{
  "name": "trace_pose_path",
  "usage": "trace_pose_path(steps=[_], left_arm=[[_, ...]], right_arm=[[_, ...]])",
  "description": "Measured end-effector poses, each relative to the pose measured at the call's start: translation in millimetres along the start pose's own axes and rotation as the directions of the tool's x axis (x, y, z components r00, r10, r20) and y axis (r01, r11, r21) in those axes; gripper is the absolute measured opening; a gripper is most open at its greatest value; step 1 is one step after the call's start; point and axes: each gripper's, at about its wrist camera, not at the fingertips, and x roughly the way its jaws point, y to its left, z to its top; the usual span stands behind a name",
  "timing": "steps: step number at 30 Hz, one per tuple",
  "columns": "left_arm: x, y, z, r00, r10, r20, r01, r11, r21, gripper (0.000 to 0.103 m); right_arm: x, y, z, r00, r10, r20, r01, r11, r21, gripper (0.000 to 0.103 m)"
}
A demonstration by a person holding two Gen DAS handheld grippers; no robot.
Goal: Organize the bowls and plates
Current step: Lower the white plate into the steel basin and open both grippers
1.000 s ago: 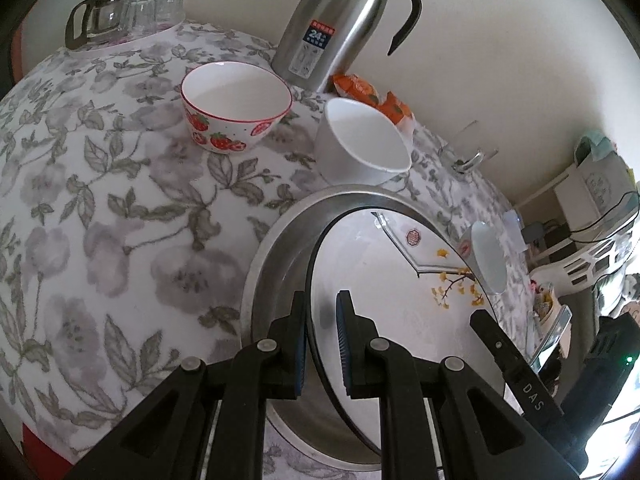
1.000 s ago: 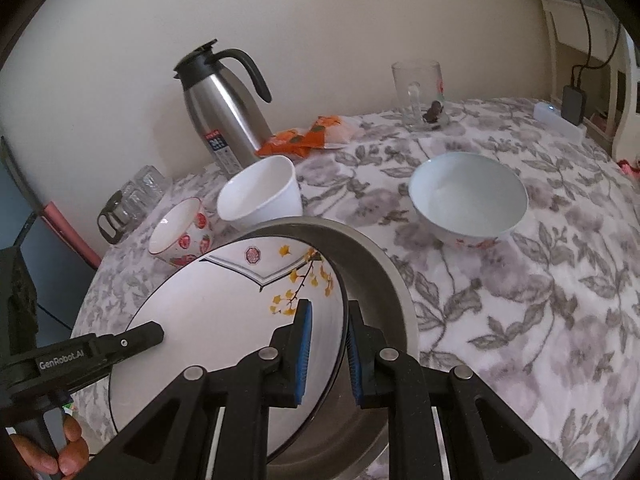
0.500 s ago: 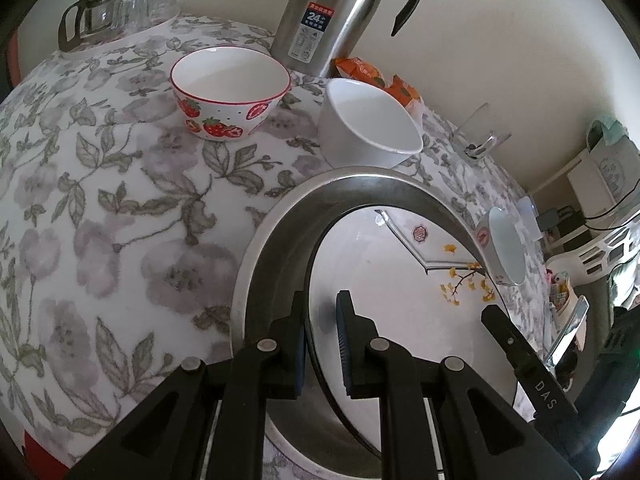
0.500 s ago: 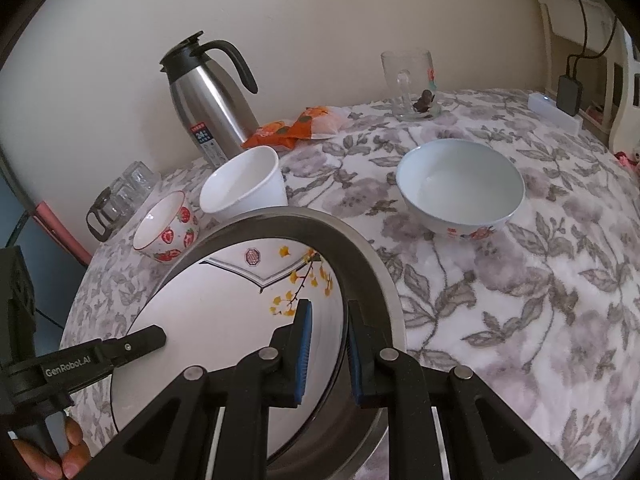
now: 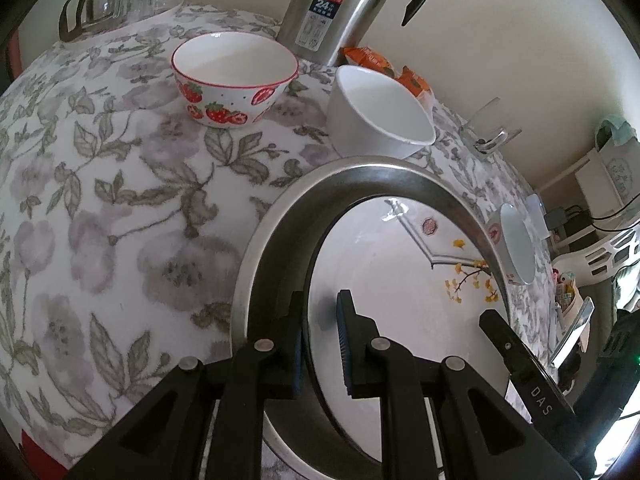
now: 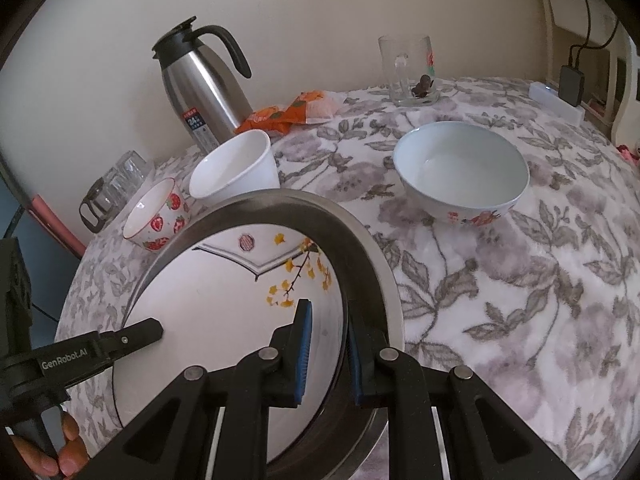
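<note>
1. I read "24" in large white figures on the dark label (image 5: 327, 3) of the steel thermos jug (image 5: 340, 4); the small print below it is too fine for me.
2. From my right wrist camera, "GenRobot.AI" runs along the left tongs (image 6: 100, 350), left of the jug.
3. From my left wrist camera, "DAS" stands on the right tongs (image 5: 520, 364).

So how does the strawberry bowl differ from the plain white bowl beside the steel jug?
The strawberry-printed bowl with a red rim is patterned; the plain white bowl has no decoration. The strawberry bowl curves outward to its rim, while the white bowl has straighter, tapering sides. Both stand upright and empty on the floral tablecloth.
</note>
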Motion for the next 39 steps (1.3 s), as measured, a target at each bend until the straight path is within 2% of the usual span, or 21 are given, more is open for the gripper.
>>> trace_pose_path(steps=[21, 25, 39], left_arm=[[3.7, -0.9, 0.6, 0.999, 0.033, -0.030, -0.033, 0.999, 0.005, 0.020], [1.5, 4.1, 1.1, 0.999, 0.006, -0.039, -0.007, 1.000, -0.021, 0.020], [-0.6, 3.6, 0.5, 0.998, 0.004, -0.058, -0.006, 1.000, -0.029, 0.020]], right_arm=[[2.9, 5.8, -1.4, 0.999, -0.046, -0.001, 0.046, 0.997, -0.056, 0.016], [3.5, 4.5, -1.3, 0.999, -0.052, -0.004, 0.052, 0.997, -0.052, 0.015], [4.1, 5.1, -0.8, 0.998, -0.061, -0.002, 0.060, 0.996, -0.063, 0.015]])
